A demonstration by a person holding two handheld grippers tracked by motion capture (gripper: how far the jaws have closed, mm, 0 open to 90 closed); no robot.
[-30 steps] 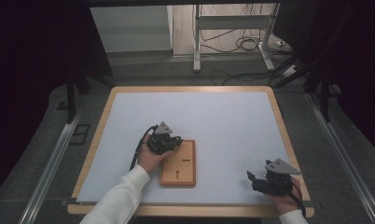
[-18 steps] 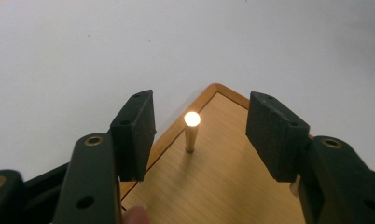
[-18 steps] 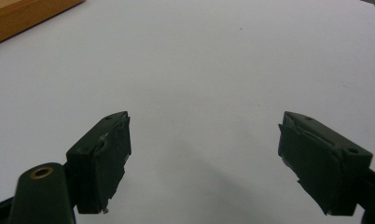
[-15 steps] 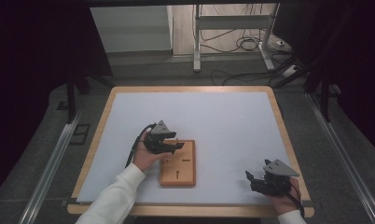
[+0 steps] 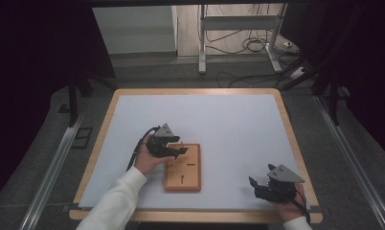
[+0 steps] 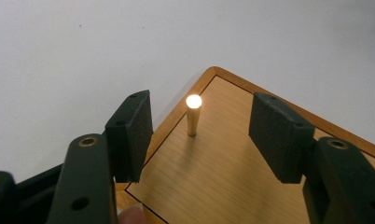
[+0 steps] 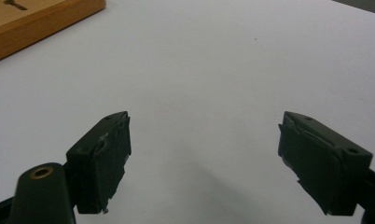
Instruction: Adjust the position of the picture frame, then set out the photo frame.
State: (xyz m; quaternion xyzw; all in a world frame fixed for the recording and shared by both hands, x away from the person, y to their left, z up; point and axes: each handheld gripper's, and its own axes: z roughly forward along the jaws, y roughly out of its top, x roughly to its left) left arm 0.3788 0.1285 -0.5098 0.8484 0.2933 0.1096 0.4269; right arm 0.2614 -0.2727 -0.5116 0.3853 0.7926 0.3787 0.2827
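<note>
Now peg (image 6: 193,115) upright between parted left gripper (image 6: 200,135) jaws, untouched.

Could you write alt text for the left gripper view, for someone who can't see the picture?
A small wooden peg stands upright near the corner of a wooden board, between the two open black jaws of the left gripper, whose pads do not touch it. The jaws have just been opening. The board lies on a white table surface.

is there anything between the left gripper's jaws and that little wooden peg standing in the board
Nothing visible. The peg stands upright in the wooden board, in the open gap of the left gripper, whose jaws have just been opening. Neither pad touches it.
</note>
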